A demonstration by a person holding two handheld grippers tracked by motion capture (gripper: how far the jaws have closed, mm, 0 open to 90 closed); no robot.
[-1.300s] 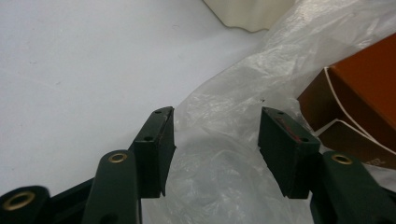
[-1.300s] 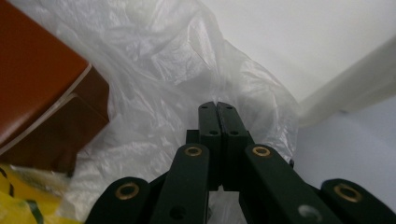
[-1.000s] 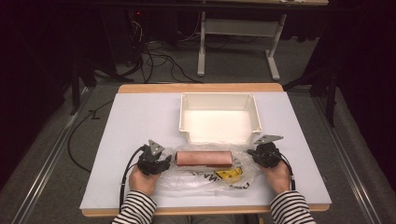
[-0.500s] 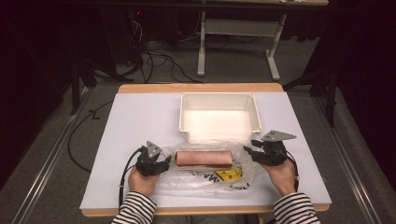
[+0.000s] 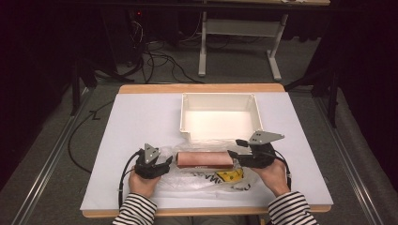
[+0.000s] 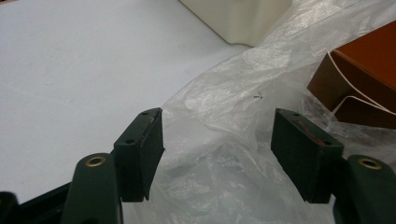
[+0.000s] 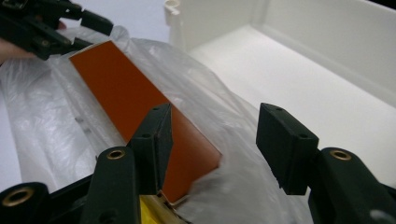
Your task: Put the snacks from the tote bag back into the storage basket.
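While the brown box [image 5: 204, 159] lies on the clear plastic bag [image 5: 202, 180] at the near middle of the surface [image 5: 141, 117], its long axis runs left to right, squarely between the two hands. Left hand-held gripper [image 5: 162, 165]: just off the box's left end, jaws just opened, spread over loose bag film, nothing pressed. Right hand-held gripper [image 5: 236, 149]: at the box's right end, raised a little above it, jaws just opened, released. White bin [image 5: 220, 117]: directly behind the box, apart from it. Both hands sit about equally near.
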